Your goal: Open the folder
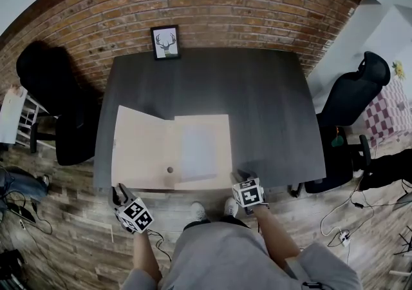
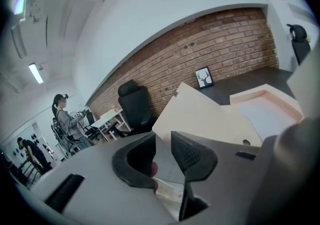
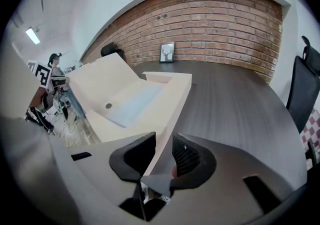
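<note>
The folder (image 1: 199,153) lies open at the near edge of the table (image 1: 270,102), its cover (image 1: 138,147) swung out to 9 o'clock and leaning up a little. The left gripper (image 1: 120,190) at 7 o'clock has its jaws apart, nothing between them. The right gripper (image 1: 237,178) at 5 o'clock appears to be pinching the near corner. I'd keep that pinch steady and draw the left one clear without brushing the cover.

The left gripper (image 1: 120,192) (image 2: 162,156) is held at the near left, tilted slightly downward, its jaws parted with nothing pressed between the pads. The right gripper (image 1: 237,178) (image 3: 164,156) is pitched more steeply down at the near right, its jaws closed on the near right edge of the folder (image 1: 193,147). Both forearms (image 1: 277,237) are extended forward from the body.
</note>
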`<state>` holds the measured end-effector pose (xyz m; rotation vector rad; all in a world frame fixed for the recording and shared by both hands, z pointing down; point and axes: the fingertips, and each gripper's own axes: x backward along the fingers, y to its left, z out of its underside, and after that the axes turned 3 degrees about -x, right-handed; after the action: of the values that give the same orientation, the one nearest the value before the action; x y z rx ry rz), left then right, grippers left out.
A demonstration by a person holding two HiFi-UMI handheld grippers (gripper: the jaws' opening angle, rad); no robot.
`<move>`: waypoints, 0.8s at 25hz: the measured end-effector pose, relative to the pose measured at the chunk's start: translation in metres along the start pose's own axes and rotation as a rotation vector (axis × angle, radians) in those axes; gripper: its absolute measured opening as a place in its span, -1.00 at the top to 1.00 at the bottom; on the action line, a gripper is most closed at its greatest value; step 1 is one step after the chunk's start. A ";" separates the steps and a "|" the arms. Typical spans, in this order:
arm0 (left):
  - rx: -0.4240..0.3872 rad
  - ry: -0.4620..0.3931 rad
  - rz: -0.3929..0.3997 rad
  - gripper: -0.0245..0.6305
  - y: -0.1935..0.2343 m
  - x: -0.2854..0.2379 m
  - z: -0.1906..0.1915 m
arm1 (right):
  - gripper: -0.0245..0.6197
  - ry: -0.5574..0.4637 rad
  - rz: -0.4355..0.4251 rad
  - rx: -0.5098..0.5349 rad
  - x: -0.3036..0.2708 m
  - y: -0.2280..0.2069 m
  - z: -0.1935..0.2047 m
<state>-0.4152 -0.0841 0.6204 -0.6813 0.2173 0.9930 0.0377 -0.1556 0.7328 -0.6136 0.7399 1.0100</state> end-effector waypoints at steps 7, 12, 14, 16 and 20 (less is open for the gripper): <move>-0.048 -0.059 -0.059 0.60 0.004 0.011 -0.018 | 0.63 -0.001 0.000 0.004 0.000 -0.001 0.000; -0.054 -0.162 -0.049 0.87 0.003 0.030 -0.048 | 0.68 -0.007 -0.005 0.002 0.001 0.002 -0.002; -0.058 -0.191 -0.043 0.91 0.000 0.040 -0.057 | 0.83 -0.032 -0.007 0.018 0.004 0.007 -0.008; -0.061 -0.225 -0.037 0.92 -0.002 0.049 -0.070 | 0.90 -0.085 -0.016 0.028 0.011 0.012 -0.022; -0.047 -0.301 -0.010 0.92 -0.006 0.063 -0.100 | 0.92 -0.191 -0.029 0.028 0.029 0.021 -0.059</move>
<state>-0.3633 -0.1044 0.5162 -0.5664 -0.0732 1.0792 0.0135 -0.1761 0.6715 -0.4939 0.5745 1.0143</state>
